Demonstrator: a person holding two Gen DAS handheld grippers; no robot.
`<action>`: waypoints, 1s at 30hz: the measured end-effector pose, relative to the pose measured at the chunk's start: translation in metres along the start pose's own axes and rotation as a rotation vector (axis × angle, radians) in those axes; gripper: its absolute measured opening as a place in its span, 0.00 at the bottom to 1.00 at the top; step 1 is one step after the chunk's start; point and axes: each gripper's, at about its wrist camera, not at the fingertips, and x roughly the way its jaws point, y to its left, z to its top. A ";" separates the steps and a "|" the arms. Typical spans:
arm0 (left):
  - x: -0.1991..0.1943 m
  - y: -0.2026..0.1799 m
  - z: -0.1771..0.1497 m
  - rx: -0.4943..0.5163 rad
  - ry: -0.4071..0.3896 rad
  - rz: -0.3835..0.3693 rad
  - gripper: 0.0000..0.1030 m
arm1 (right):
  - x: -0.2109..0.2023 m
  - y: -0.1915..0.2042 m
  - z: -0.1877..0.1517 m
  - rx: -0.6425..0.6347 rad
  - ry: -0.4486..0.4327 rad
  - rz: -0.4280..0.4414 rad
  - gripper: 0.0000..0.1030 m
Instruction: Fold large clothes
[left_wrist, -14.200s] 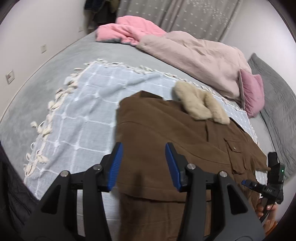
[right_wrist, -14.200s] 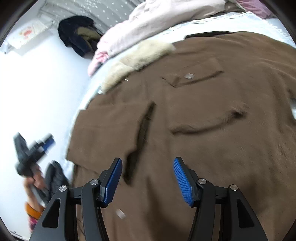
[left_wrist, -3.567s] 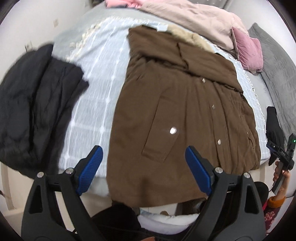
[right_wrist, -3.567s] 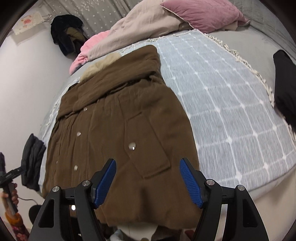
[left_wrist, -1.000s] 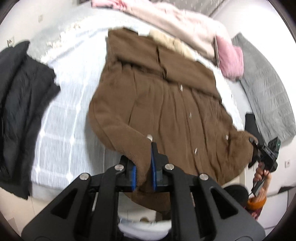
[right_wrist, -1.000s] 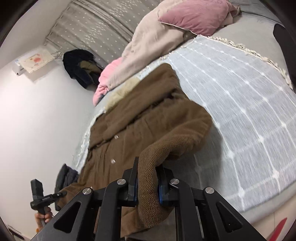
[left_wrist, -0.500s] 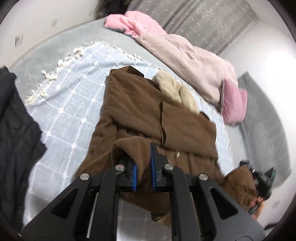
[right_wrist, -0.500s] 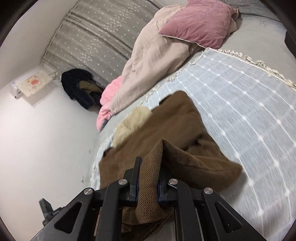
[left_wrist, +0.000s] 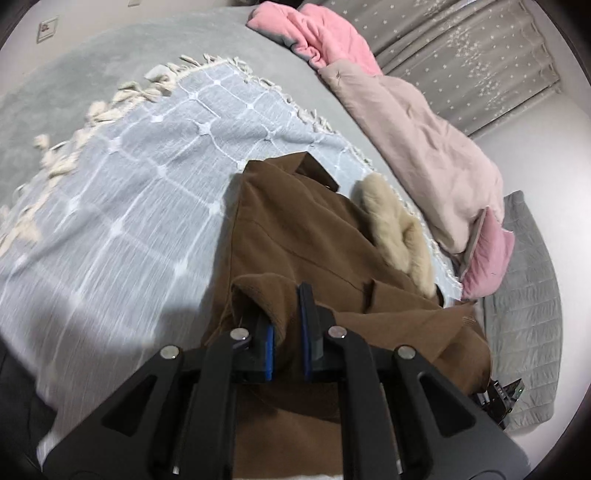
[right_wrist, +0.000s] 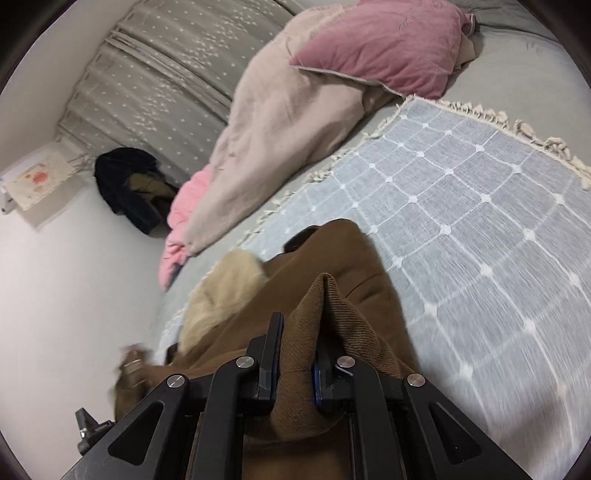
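Folding is mid-course, judged from both wrist views: the brown coat (left_wrist: 295, 236) lies on the checked blanket (left_wrist: 129, 192) ahead of both grippers, and its near end is lifted off the bed. Left gripper (left_wrist: 286, 332) has its blue pads pressed close with a thick bunch of coat fabric pinched between them; right gripper (right_wrist: 295, 354) is likewise pinching a ridge of the same cloth, which stands up in a peak just ahead of its fingers. Beyond the left gripper the upper body of the coat rests flat, with the cream fur collar (left_wrist: 399, 236) at its far right side; from the right gripper the collar (right_wrist: 221, 295) sits ahead and to the left. Done so far, by my reading: the coat is spread out and both lower corners are gripped and raised over the body. Left to do: carry the held end forward to the collar end, lay it down, let go, then probably flatten and fold once more. The sleeves appear tucked across the chest, though motion blur and fisheye warp make this uncertain. Pink quilt (right_wrist: 288, 122) and cushion (right_wrist: 388, 48) lie well beyond the coat, apart from it.
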 end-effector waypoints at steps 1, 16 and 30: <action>0.011 0.001 0.003 0.000 0.003 0.011 0.13 | 0.013 -0.004 0.002 -0.009 0.011 -0.012 0.12; 0.012 -0.006 -0.004 0.184 -0.002 0.057 0.36 | 0.032 -0.008 0.003 -0.106 0.055 -0.051 0.25; 0.044 0.044 -0.024 0.224 0.251 0.136 0.83 | 0.022 -0.043 -0.003 -0.127 0.187 -0.070 0.68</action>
